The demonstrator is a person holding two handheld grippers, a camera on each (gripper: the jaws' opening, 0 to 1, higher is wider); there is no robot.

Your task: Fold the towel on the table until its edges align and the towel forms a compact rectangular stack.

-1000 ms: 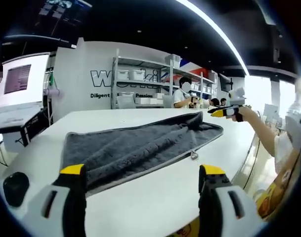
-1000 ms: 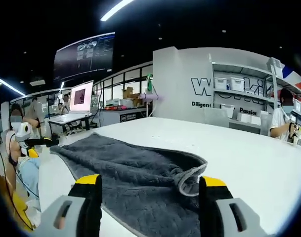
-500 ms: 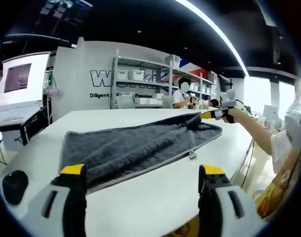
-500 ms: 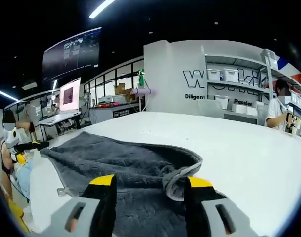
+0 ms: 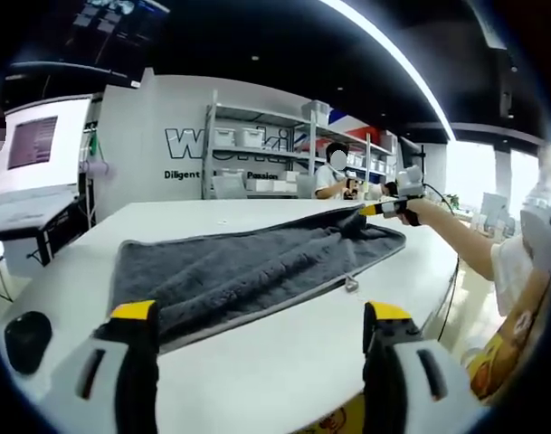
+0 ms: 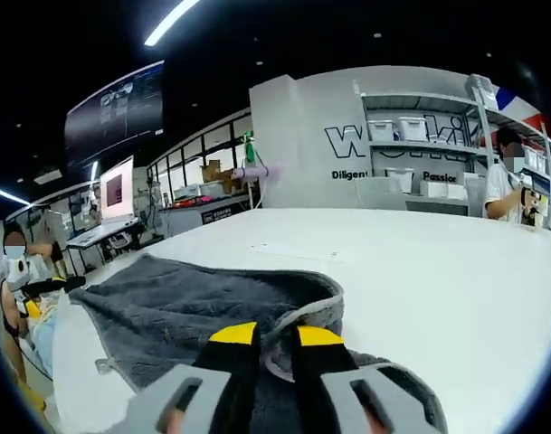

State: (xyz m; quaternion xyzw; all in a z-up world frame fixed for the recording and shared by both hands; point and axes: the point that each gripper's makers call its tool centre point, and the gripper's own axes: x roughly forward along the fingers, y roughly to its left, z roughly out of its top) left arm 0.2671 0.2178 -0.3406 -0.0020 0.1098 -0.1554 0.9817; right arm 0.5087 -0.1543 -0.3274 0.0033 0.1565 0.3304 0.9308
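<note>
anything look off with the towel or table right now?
One thing: the grey towel is folded in half lengthwise but not squarely. At the end by the right gripper, the corner is curled up into a rumpled loop, so the edges don't line up there. The white table shows no spill or damage.

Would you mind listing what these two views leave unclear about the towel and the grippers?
- Right gripper view: whether the right gripper actually pinches the towel; its jaws cover the hem.
- Left gripper view: the right gripper is too small to read.
- Left gripper view: the left gripper hides the table edge.
</note>
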